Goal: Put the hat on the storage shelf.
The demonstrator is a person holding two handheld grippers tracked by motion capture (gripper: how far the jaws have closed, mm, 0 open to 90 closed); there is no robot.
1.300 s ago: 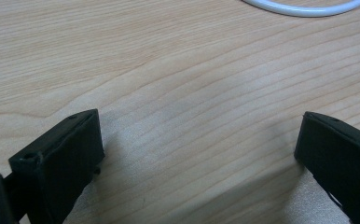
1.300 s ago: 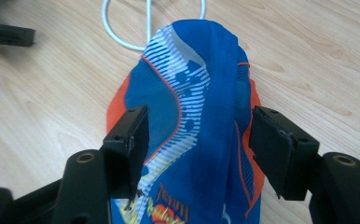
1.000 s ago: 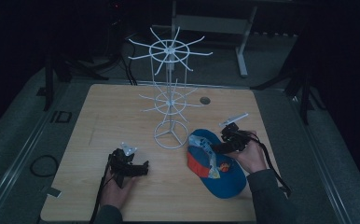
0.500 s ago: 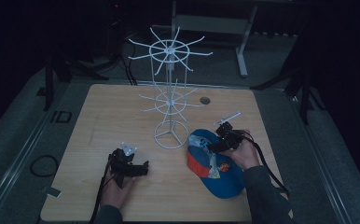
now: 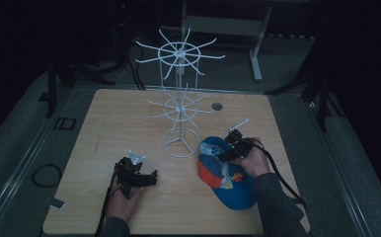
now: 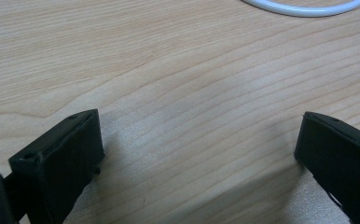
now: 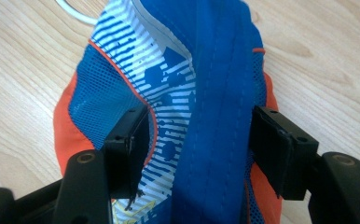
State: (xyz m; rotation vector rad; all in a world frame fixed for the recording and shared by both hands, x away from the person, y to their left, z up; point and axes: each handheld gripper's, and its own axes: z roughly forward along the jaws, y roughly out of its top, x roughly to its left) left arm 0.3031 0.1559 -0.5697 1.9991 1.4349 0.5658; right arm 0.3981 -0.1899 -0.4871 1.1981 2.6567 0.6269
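A blue cap (image 5: 234, 186) with orange and white striped panels lies on the wooden table (image 5: 129, 123) at the front right. My right gripper (image 5: 224, 156) reaches down onto its upper part. In the right gripper view the jaws (image 7: 199, 140) stand wide on either side of a raised blue ridge of the cap (image 7: 215, 70); they have just been closing a little, and the fabric sits between them without being pinched. My left gripper (image 5: 150, 177) rests at the front left, jaws (image 6: 199, 154) open over bare wood.
A white wire hanging stand (image 5: 179, 103) with two tiers of hooks rises mid-table; its ring base (image 6: 304, 8) lies just beyond the left gripper and beside the cap (image 7: 71, 11). A small round hole (image 5: 217, 106) marks the table's far right. Dark floor surrounds the table.
My right gripper has sunk onto the cap and shifted slightly toward the stand. The left gripper and the cap have stayed put.
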